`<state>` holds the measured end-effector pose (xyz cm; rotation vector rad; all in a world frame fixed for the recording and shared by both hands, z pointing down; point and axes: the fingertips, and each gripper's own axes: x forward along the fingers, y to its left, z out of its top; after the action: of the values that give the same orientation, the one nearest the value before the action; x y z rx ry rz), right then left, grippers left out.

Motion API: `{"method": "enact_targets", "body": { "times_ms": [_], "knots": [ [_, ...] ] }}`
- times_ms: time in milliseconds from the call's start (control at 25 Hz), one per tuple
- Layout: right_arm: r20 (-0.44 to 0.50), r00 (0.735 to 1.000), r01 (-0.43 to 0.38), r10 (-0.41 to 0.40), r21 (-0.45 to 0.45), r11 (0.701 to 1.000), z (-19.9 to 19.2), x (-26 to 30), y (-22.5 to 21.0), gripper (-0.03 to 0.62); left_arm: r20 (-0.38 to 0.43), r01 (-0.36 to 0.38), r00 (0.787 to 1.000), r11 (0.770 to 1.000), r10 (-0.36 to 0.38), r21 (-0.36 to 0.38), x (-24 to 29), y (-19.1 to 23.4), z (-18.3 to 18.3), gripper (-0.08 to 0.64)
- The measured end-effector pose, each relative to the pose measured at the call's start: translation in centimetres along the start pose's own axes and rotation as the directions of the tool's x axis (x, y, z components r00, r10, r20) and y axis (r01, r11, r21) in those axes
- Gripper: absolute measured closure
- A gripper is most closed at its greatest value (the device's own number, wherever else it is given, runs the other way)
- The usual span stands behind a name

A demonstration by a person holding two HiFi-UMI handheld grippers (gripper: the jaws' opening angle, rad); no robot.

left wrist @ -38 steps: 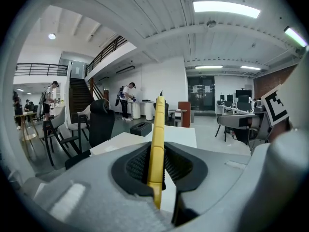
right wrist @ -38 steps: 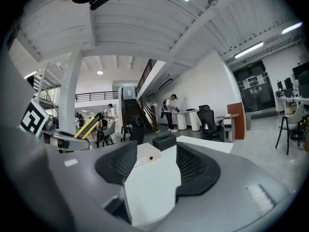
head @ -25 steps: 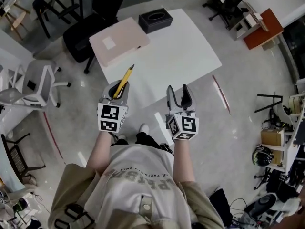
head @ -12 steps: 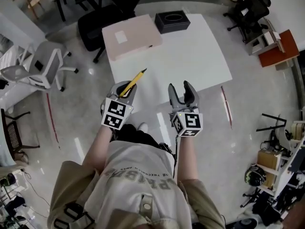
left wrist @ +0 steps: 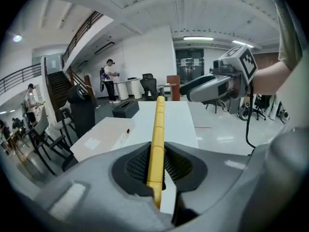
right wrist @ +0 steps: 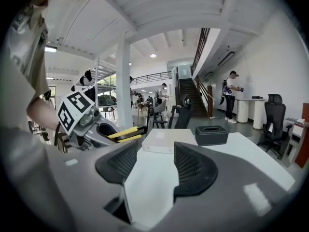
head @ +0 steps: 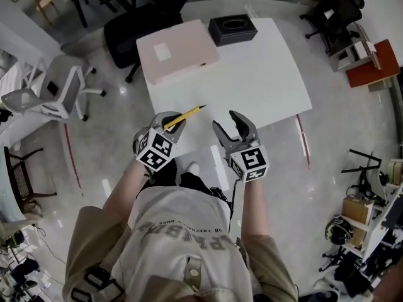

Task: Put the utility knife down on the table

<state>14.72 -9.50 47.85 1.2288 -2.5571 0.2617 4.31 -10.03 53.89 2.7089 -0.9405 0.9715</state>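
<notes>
Ahead, the table (head: 252,74) lies bare near its front edge; your left gripper (head: 169,123) clamps the utility knife (head: 184,116), which projects forward beyond its jaws; your right gripper (head: 227,122) gapes, empty.

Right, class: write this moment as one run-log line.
left hand-held gripper: shut on yellow utility knife | right hand-held gripper: open, empty | knife: not yet on white table

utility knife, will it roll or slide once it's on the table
Probably stiff: the utility knife juts straight from the left claw without sagging. Its slim body looks flat-sided, so it likely won't roll. The table looks smooth, so a nudge may slide it.
</notes>
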Motion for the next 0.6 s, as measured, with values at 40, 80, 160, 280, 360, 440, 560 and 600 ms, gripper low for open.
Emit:
{"method": "enact_targets", "body": {
  "times_ms": [40, 80, 160, 280, 360, 440, 560, 600],
  "knots": [
    [-0.011, 1.0, -0.011, 0.011, -0.012, 1.0, 0.0, 0.4, 0.1, 0.357, -0.012, 0.018, 1.0, 1.0, -0.018, 0.025, 0.2, 0.2, -0.1, 0.503],
    [-0.022, 1.0, -0.02, 0.02, -0.022, 1.0, 0.1, 0.7, 0.3, 0.357, -0.025, 0.037, 0.999, 0.998, -0.036, 0.05, 0.5, 0.3, -0.1, 0.502],
    [-0.049, 0.998, -0.042, 0.039, -0.044, 0.998, 0.0, 1.3, 0.5, 0.357, -0.049, 0.077, 0.996, 0.992, -0.072, 0.095, 0.9, 0.6, -0.1, 0.502],
    [-0.131, 0.99, -0.072, 0.059, -0.101, 0.992, -0.7, 2.1, 0.7, 0.357, -0.082, 0.136, 0.989, 0.979, -0.124, 0.151, 1.6, 1.0, -0.2, 0.502],
    [-0.183, 0.981, -0.089, 0.063, -0.137, 0.987, -1.3, 2.6, 0.7, 0.357, -0.107, 0.175, 0.982, 0.967, -0.157, 0.186, 1.9, 1.1, -0.3, 0.502],
    [-0.218, 0.973, -0.112, 0.077, -0.154, 0.982, -1.7, 3.1, 0.8, 0.357, -0.135, 0.213, 0.973, 0.952, -0.186, 0.221, 2.2, 1.0, -0.5, 0.502],
    [-0.273, 0.957, -0.157, 0.103, -0.187, 0.97, -2.4, 3.9, 1.3, 0.357, -0.174, 0.269, 0.958, 0.926, -0.229, 0.265, 2.8, 0.8, -0.9, 0.502],
    [-0.296, 0.949, -0.174, 0.11, -0.201, 0.964, -2.7, 4.2, 1.4, 0.357, -0.185, 0.287, 0.953, 0.917, -0.242, 0.276, 3.0, 0.7, -1.1, 0.502]
  ]
}}
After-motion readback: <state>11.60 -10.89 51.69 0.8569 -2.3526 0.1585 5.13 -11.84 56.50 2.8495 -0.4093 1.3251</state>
